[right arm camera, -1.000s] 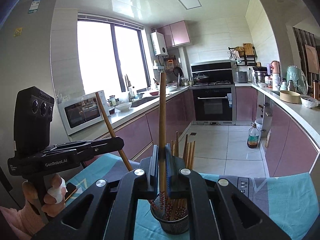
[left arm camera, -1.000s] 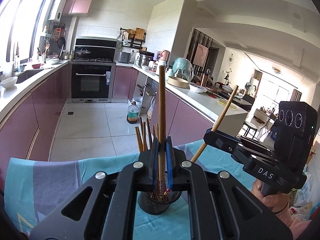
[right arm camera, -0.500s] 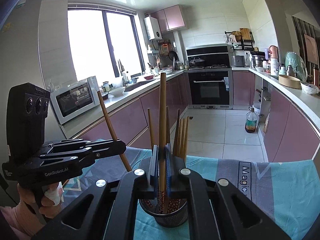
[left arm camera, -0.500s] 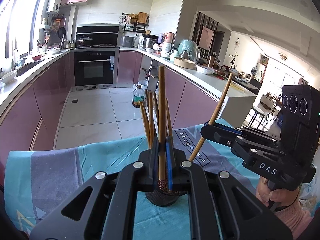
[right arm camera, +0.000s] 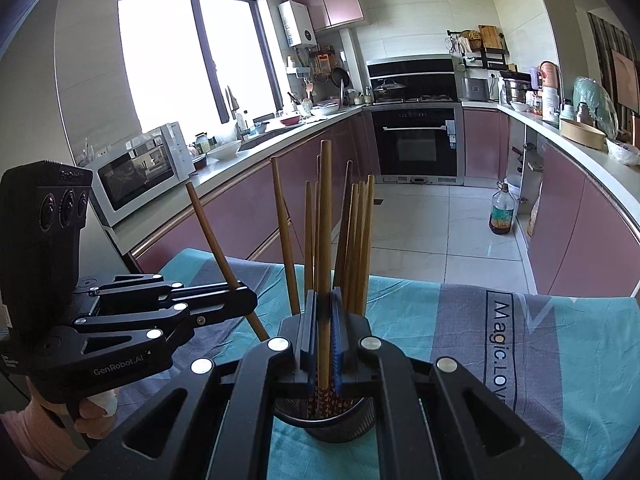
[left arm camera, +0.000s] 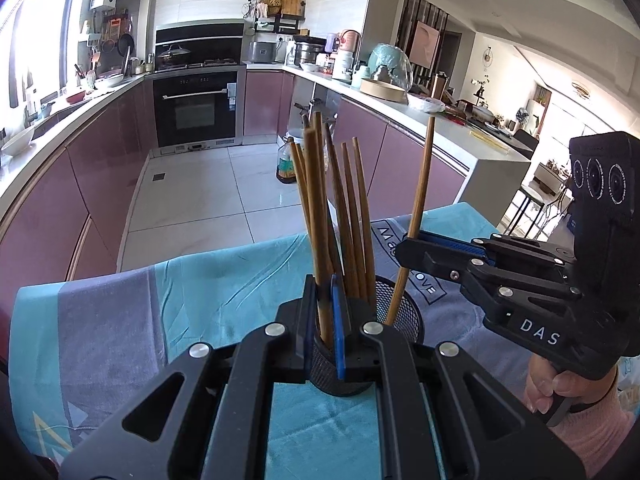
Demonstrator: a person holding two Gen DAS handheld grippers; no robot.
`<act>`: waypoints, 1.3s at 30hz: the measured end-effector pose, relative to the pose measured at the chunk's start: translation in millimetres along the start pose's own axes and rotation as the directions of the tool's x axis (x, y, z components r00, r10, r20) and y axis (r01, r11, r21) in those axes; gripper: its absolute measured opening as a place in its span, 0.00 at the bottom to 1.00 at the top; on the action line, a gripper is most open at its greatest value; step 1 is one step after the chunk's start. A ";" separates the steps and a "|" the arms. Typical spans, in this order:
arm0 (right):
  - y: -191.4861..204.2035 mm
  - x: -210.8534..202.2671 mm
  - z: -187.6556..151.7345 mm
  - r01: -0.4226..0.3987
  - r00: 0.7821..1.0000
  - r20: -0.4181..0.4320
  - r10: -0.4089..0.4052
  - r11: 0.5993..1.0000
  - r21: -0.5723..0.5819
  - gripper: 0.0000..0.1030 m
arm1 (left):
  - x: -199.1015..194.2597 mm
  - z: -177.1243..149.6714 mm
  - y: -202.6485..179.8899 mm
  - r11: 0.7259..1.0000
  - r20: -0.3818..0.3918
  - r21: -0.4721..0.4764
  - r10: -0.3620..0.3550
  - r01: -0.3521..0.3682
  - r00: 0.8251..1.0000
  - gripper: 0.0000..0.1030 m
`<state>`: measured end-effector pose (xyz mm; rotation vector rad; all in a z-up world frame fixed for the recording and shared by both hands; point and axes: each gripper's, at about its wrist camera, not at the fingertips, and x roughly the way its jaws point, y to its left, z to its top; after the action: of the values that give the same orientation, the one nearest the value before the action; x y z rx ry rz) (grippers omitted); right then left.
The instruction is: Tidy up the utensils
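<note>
A black mesh holder (left arm camera: pixel 404 320) with several wooden chopsticks upright in it stands on the teal and grey cloth (left arm camera: pixel 180 300). My left gripper (left arm camera: pixel 322 284) is shut on one brown chopstick (left arm camera: pixel 316 200), whose lower end dips into the holder. From the right, my right gripper (left arm camera: pixel 406 246) is shut on another chopstick (left arm camera: pixel 422 192), tilted, with its tip inside the mesh rim. In the right wrist view the right gripper (right arm camera: pixel 324 296) clamps its chopstick (right arm camera: pixel 325 220) above the holder (right arm camera: pixel 352 428), and the left gripper (right arm camera: pixel 250 300) holds a slanted stick (right arm camera: pixel 208 224).
The cloth's far edge (right arm camera: pixel 460 284) drops to a tiled kitchen floor. An oil bottle (right arm camera: pixel 502 216) stands on the floor by pink cabinets. A microwave (right arm camera: pixel 140 176) and bowls sit on the left counter, with an oven (left arm camera: pixel 196 112) at the back.
Both grippers have come down with their chopsticks, whose lower ends now sit deeper in the holder. Both views tilt further down onto the cloth.
</note>
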<state>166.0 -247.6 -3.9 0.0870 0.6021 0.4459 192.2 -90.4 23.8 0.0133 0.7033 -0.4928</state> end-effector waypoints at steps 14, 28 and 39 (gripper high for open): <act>-2.8 -6.2 -6.0 0.001 0.999 0.032 -0.002 0.999 0.038 0.23 | 4.0 -4.2 15.3 0.998 0.028 -0.038 0.050 -0.049 0.998 0.45; 31.3 -35.9 -47.9 0.094 0.982 0.170 -0.088 0.995 -0.029 0.87 | -66.1 -54.6 42.5 0.970 0.224 -0.107 0.239 -0.220 0.945 0.95; 51.2 -56.8 -68.5 0.138 0.942 0.312 -0.124 0.990 -0.022 0.94 | -114.8 -95.5 38.7 0.947 0.361 -0.140 0.322 -0.290 0.876 0.95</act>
<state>66.3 -229.2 -19.8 0.0731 0.2853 0.3072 75.2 9.9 16.2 -0.0462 0.3281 -0.1503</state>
